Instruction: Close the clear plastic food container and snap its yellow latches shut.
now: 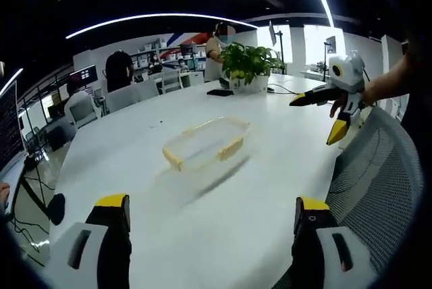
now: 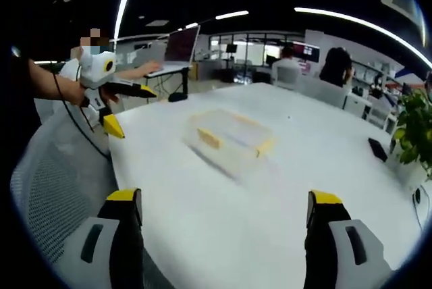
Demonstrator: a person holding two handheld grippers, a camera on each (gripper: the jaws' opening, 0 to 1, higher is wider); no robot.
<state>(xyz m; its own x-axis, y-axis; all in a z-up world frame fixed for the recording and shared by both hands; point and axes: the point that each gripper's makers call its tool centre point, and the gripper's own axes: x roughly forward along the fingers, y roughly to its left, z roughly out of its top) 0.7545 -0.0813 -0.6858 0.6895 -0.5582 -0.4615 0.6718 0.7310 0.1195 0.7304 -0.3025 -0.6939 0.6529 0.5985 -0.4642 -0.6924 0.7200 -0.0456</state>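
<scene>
The clear plastic food container (image 1: 206,144) with yellow latches lies on the white table (image 1: 135,134), a little blurred, so I cannot tell how its lid sits. My left gripper (image 1: 210,208) is open, well short of the container, with nothing between its yellow-tipped jaws. My right gripper (image 1: 311,121) comes in from the right in a hand, off the table's edge, jaws spread. In the right gripper view the container (image 2: 229,137) lies mid-table ahead of the open right gripper (image 2: 225,201), and the left gripper (image 2: 138,114) hangs open at the left.
A potted plant (image 1: 250,63) and a dark phone (image 1: 219,92) stand at the table's far end. A grey mesh chair (image 1: 378,167) is beside the near edge. A laptop (image 2: 179,49) sits on a stand at the back. Several people sit at desks beyond.
</scene>
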